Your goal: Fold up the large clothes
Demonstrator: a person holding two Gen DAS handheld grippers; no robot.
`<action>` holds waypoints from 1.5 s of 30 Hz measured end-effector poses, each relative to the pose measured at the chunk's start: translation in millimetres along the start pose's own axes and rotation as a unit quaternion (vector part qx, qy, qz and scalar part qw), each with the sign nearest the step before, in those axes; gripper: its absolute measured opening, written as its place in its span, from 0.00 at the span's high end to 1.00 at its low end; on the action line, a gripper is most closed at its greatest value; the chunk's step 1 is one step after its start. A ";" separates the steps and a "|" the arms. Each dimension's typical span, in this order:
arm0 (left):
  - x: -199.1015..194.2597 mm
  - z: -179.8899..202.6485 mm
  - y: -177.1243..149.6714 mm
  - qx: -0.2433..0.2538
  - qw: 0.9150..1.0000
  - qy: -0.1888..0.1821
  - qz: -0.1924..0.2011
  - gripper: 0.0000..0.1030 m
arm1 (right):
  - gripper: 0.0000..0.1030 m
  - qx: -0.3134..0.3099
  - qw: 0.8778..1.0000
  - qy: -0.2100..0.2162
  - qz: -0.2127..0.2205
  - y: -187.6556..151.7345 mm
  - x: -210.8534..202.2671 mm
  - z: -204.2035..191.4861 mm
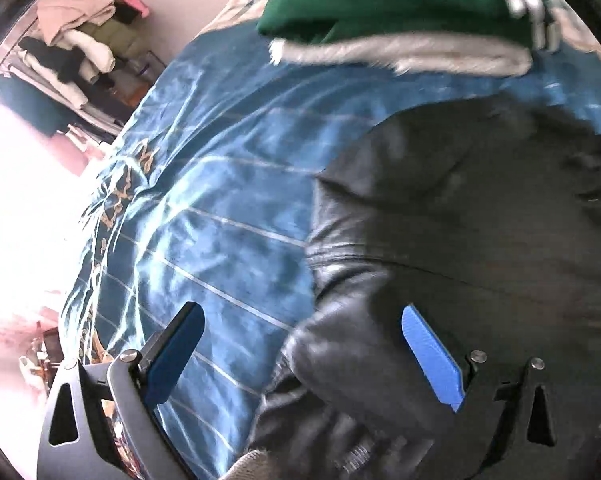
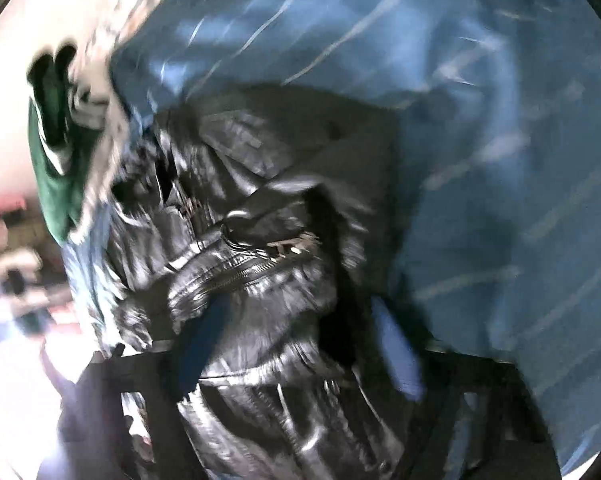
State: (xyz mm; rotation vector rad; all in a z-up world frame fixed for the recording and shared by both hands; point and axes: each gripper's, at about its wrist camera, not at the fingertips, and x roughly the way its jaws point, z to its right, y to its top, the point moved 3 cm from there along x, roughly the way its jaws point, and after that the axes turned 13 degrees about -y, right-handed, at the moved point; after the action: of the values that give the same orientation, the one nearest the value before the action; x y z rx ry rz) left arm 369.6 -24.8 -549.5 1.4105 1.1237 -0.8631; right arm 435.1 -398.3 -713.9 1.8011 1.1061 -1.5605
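Black leather jacket (image 1: pixel 460 216) lies on the blue bedspread (image 1: pixel 220 184); left gripper (image 1: pixel 304 360) fingers gape wide over its sleeve, empty; right gripper (image 2: pixel 300 344), blurred, seemingly straddles the jacket.

Blown-out glare floods the left edge of both views; the right wrist view is heavily motion-blurred, with fisheye bending at the rims.

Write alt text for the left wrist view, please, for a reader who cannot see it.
A black leather jacket lies on a blue striped bedspread, with the left gripper above its edge, jaws open. A green and grey garment lies beyond it, and a pile of clothes sits far left.
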 end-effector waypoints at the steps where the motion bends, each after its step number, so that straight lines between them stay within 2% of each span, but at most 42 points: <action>1: 7.9 0.3 0.2 0.008 1.000 0.005 -0.002 0.02 | 0.67 -0.019 0.999 -0.025 0.000 -0.4 3.9 -8.3; 2: 17.6 4.8 -0.3 0.024 1.000 0.015 -0.004 0.02 | 0.86 -0.041 0.997 -0.064 0.010 -1.8 7.9 -15.5; 3: 25.0 8.6 -1.3 0.040 0.999 0.020 -0.009 0.01 | 0.94 -0.062 0.993 -0.098 0.026 -3.1 9.2 -21.4; 5: 29.6 17.2 -1.3 0.062 0.998 0.024 -0.007 0.01 | 0.99 -0.085 0.983 -0.151 0.053 -6.2 9.0 -24.3; 7: 20.5 21.0 2.2 0.070 0.997 0.025 -0.006 0.01 | 0.99 -0.076 0.981 -0.161 0.076 -8.3 0.2 -23.2; 9: -2.0 18.5 7.3 0.057 0.998 0.013 0.015 0.02 | 0.99 -0.070 0.977 -0.171 0.109 -10.9 -14.4 -22.9; 11: -22.7 13.3 11.9 0.039 0.998 -0.002 0.040 0.02 | 0.99 -0.066 0.974 -0.179 0.122 -13.2 -18.4 -21.3; 13: -31.0 11.3 12.2 0.033 0.998 -0.003 0.048 0.02 | 0.99 -0.068 0.975 -0.185 0.100 -12.2 -6.8 -19.6; 15: -17.2 14.8 8.3 0.041 0.999 0.000 0.034 0.02 | 0.99 -0.070 0.977 -0.196 0.049 -8.4 10.8 -13.1; 16: -5.2 16.6 6.4 0.044 0.999 0.002 0.021 0.02 | 0.98 -0.045 0.982 -0.181 0.031 -4.9 16.2 -5.2; 18: 24.2 15.8 -1.5 0.047 0.999 -0.006 -0.011 0.01 | 0.93 -0.019 0.987 -0.157 0.014 1.3 15.0 0.2; 21: 27.6 14.1 -6.3 0.050 0.998 -0.022 0.016 0.01 | 0.82 0.017 0.991 -0.133 0.026 2.3 -8.1 6.3; 23: 28.2 16.6 -8.0 0.061 0.998 -0.020 0.027 0.01 | 0.77 0.018 0.991 -0.127 0.045 -7.4 -26.7 3.9; 27: 33.1 22.3 -8.2 0.066 0.996 -0.015 0.052 0.00 | 0.73 -0.006 0.990 -0.141 0.018 -49.9 -27.2 -0.8; 32: 32.9 19.8 -0.1 0.051 0.998 -0.027 0.020 0.00 | 0.73 -0.059 0.979 -0.193 -0.039 -90.7 19.3 -2.4; 33: 32.0 18.0 -0.1 0.051 0.998 -0.032 0.017 0.00 | 0.73 -0.061 0.975 -0.210 -0.035 -95.3 25.7 0.8; 35: 21.9 9.8 -0.4 0.042 0.998 -0.053 0.020 0.00 | 0.73 -0.057 0.963 -0.265 0.001 -95.2 31.6 10.5; 37: 4.3 0.6 -3.3 0.046 0.997 -0.048 0.036 0.00 | 0.72 -0.004 0.968 -0.252 -0.002 -95.0 38.8 31.8; 39: -9.7 -4.4 -7.6 0.057 0.996 -0.047 0.044 0.00 | 0.71 0.017 0.970 -0.242 -0.021 -95.1 45.0 39.6; 42: -23.6 -8.7 -12.9 0.066 0.996 -0.050 0.042 0.00 | 0.70 0.039 0.965 -0.257 -0.037 -94.8 24.6 33.6; 43: -26.6 -8.8 -13.4 0.068 0.996 -0.051 0.041 0.00 | 0.70 0.043 0.965 -0.255 -0.034 -93.3 12.9 33.3; 45: -29.9 -5.5 -12.3 0.067 0.995 -0.058 0.041 0.00 | 0.70 0.042 0.970 -0.239 -0.001 -93.8 -15.1 15.2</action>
State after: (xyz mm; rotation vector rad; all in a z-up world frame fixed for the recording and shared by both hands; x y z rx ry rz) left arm 348.8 -24.8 -524.1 1.4862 0.9280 -0.9621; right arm 348.4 -363.7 -690.2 1.3597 0.8178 -1.9318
